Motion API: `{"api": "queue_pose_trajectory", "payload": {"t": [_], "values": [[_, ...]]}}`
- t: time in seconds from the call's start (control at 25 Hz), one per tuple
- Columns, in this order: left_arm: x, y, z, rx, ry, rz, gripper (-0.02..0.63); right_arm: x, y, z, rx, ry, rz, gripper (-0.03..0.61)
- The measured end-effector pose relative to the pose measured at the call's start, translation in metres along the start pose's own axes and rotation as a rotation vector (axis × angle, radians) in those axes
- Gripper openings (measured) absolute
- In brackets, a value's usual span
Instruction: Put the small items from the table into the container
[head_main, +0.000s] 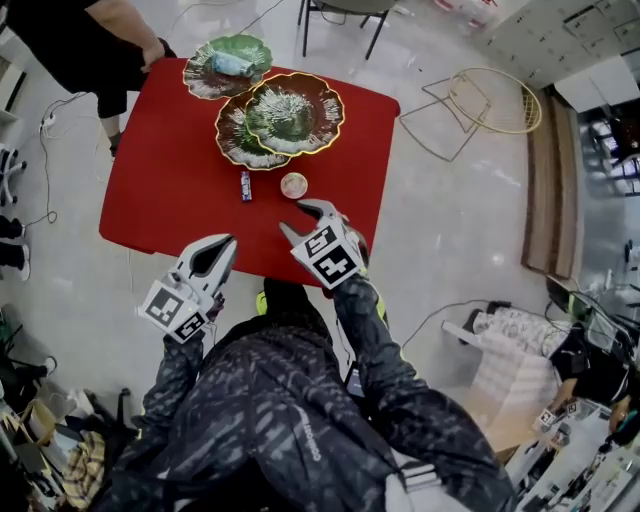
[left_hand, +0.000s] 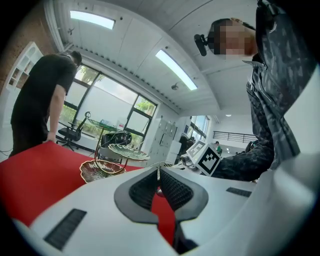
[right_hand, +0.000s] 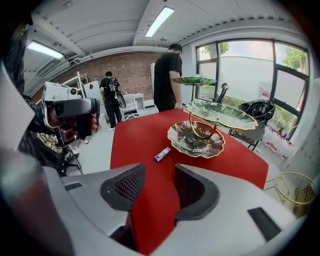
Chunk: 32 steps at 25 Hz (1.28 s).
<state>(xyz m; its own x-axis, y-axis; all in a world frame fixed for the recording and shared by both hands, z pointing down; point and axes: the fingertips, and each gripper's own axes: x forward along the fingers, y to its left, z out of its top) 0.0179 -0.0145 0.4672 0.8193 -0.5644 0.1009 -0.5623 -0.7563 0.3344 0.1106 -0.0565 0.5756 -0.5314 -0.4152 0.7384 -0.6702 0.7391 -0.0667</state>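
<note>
Small round item (head_main: 294, 185) beside wrapped candy (head_main: 245, 185), clear only from head view.

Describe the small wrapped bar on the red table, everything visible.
The wrapped bar is small and oblong, in a blue-and-white wrapper that looks like foil or plastic. It lies flat on the red table, close to the rim of the lowest leaf-shaped dish but apparently apart from it, left of a small round item. Only the table touches it.

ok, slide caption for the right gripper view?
Open, empty right gripper over the red table; candy bar and tiered dish ahead.
</note>
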Motion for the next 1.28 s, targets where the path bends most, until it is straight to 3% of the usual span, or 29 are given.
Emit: {"api": "queue_pose_trajectory", "payload": {"t": [0.6,1.28], "values": [[0.029,0.042,-0.031,-0.065,0.065,-0.006,0.012,0.065,-0.034,-0.039,0.035,0.111,0.035,0.219],[0.051,0.077,-0.047,-0.106,0.108,-0.007,0.012,0.104,-0.082,-0.056,0.043,0.163,-0.014,0.278]]}}
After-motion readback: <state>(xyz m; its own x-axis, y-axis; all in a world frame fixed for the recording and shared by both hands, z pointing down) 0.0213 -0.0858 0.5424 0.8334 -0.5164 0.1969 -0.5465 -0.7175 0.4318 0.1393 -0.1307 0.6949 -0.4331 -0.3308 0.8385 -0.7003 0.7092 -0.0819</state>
